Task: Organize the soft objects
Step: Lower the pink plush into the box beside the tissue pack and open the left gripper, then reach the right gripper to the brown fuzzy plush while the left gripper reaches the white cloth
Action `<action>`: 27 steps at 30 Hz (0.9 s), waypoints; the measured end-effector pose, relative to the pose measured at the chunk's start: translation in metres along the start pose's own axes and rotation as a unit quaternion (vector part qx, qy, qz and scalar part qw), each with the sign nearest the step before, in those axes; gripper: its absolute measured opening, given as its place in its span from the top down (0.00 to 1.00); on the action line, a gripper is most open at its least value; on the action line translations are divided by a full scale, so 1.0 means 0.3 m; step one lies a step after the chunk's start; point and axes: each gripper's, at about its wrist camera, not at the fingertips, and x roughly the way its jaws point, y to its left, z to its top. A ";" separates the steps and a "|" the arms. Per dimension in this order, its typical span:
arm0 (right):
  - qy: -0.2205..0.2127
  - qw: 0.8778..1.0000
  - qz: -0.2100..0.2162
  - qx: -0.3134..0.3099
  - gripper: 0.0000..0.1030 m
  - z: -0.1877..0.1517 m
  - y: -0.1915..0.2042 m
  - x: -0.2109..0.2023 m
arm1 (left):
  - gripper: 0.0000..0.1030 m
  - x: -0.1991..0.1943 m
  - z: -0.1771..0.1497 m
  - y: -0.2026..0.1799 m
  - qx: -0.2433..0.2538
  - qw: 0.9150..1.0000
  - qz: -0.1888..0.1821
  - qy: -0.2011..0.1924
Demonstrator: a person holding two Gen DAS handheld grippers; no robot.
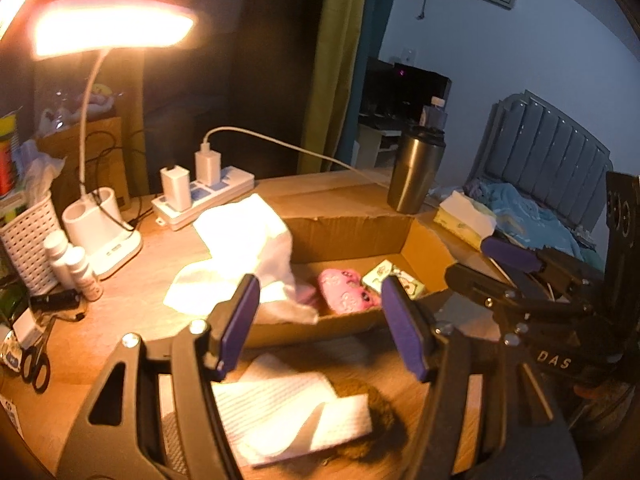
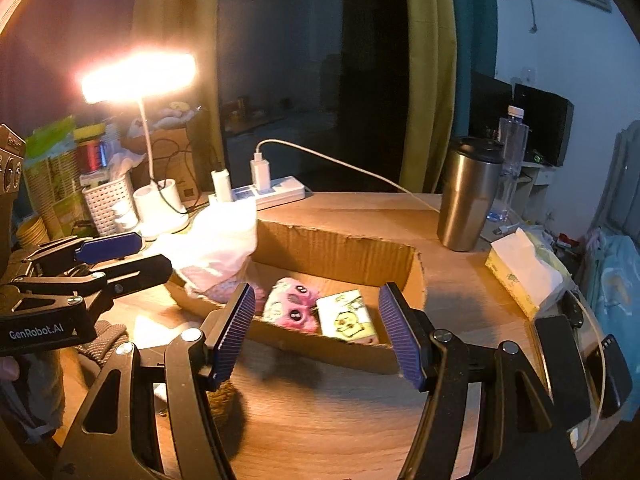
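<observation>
A shallow cardboard box (image 1: 352, 232) (image 2: 340, 248) lies on the wooden desk. In it are a pink plush toy (image 1: 346, 290) (image 2: 292, 306) and a yellow-green tissue pack (image 1: 394, 280) (image 2: 348, 318). A white cloth (image 1: 248, 240) (image 2: 216, 248) drapes over the box's left edge. A folded white cloth (image 1: 288, 416) lies on the desk over a brown fuzzy item (image 1: 376, 404), below my left gripper (image 1: 324, 328), which is open and empty. My right gripper (image 2: 316, 332) is open and empty, in front of the box.
A lit desk lamp (image 1: 104, 28), power strip with chargers (image 1: 204, 196), white basket (image 1: 28, 240), small bottles (image 1: 74, 268) and scissors (image 1: 36, 364) stand at left. A steel tumbler (image 2: 468, 192) and a tissue box (image 2: 524, 272) stand at right.
</observation>
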 end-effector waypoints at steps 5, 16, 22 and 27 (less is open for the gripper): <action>0.007 1.000 0.005 -0.012 0.34 -0.014 0.058 -0.005 | 0.37 -0.045 -0.041 0.056 -0.015 1.000 0.009 -0.001; 0.021 0.999 0.016 -0.035 0.34 -0.056 0.188 -0.010 | 0.37 -0.130 -0.140 0.166 -0.039 0.999 0.025 0.000; 0.039 0.998 0.026 -0.047 0.33 -0.099 0.255 0.011 | 0.37 -0.161 -0.203 0.225 -0.053 0.998 0.036 0.007; 0.058 0.996 0.037 -0.061 0.25 -0.127 0.309 0.045 | 0.37 -0.171 -0.248 0.270 -0.067 0.997 0.041 0.014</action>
